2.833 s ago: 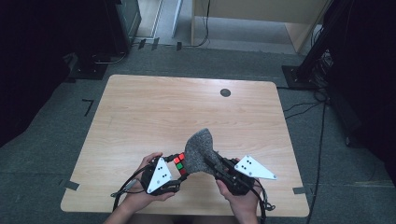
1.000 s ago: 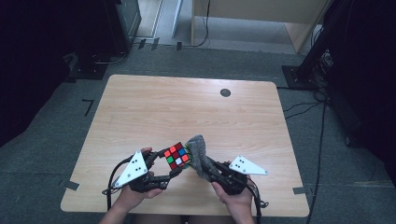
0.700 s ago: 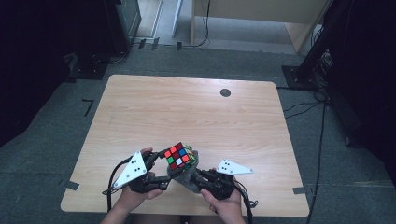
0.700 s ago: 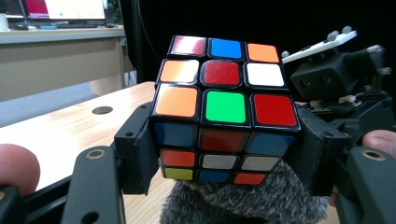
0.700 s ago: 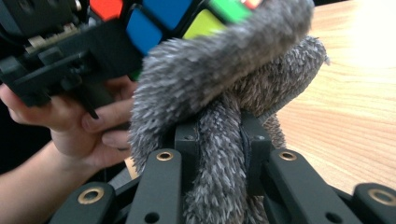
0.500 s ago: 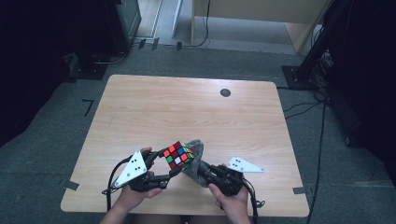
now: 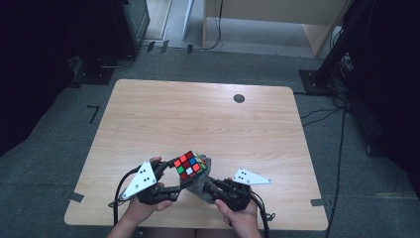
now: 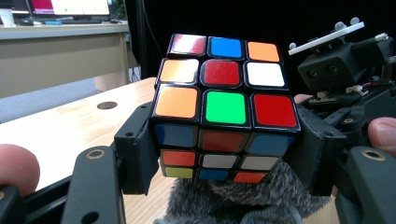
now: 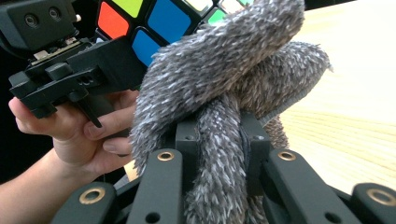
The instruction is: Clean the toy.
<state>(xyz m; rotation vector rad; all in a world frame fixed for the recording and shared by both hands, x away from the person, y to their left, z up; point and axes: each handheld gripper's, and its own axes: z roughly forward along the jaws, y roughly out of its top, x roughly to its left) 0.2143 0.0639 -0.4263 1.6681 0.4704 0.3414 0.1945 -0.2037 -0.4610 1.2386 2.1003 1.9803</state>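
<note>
Scrambled cube (image 8: 225, 108) lifted, grey cloth (image 9: 233, 98) beneath

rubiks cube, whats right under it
A grey fuzzy cloth, bunched against the cube's underside and pinched in the right gripper. The cube's bottom face is covered by the cloth, so its colours can't be seen.

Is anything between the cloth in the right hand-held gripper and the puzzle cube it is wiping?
Nothing visible: the grey cloth, clamped in the right hand-held gripper, lies directly against the puzzle cube held by the left hand-held gripper.
</note>
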